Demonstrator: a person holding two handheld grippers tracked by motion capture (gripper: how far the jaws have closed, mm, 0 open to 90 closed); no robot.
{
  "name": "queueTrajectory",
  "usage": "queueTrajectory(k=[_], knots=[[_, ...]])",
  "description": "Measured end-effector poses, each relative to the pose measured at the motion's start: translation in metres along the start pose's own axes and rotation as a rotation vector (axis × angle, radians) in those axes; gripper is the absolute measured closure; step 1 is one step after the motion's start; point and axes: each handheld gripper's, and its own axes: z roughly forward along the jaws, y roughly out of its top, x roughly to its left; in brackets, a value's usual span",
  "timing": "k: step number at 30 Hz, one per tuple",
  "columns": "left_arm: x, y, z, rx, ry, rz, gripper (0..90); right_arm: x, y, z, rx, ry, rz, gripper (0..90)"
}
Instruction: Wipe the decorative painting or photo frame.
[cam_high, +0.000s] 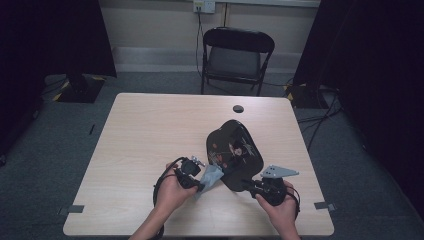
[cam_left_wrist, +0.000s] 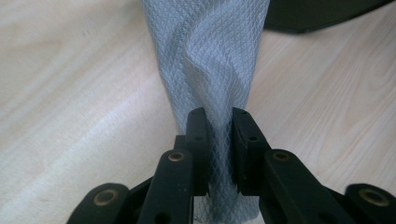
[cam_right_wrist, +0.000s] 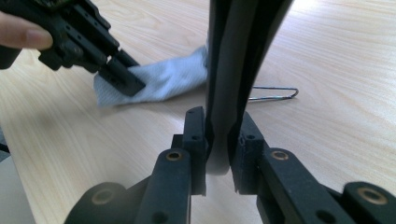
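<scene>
Left gripper (cam_left_wrist: 219, 123) clamped on grey waffle-textured cloth (cam_left_wrist: 210, 60), right gripper (cam_right_wrist: 219, 123) on glossy black tilted tray's (cam_high: 235, 150) rim (over pale wooden table (cam_high: 145, 135)).

Glossy black tray (cam_high: 235, 150) tilted on edge on the table; grey cloth (cam_high: 211, 176) touching it.

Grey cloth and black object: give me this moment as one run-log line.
left gripper: shut on grey cloth | right gripper: shut on black object edge, tilted up | cloth beside object | table: wood

Dim room with dark edges; table (cam_high: 150, 130) evenly lit (soft shadows), close views sharp.
</scene>
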Motion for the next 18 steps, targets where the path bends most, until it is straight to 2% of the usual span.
queueTrajectory(k=[3, 7, 18], knots=[[0.000, -0.001, -0.001, -0.002, 0.001, -0.001, 79.0, 0.000, 0.000, 0.000, 0.001, -0.001, -0.001, 78.6], [0.001, 0.001, -0.012, -0.021, 0.005, 0.004, 79.0, 0.000, 0.000, 0.000, 0.001, 0.000, -0.001, 78.6], [0.007, 0.023, -0.067, -0.117, 0.028, 0.002, 79.0, 0.000, 0.000, 0.000, 0.003, -0.002, 0.002, 78.6]])
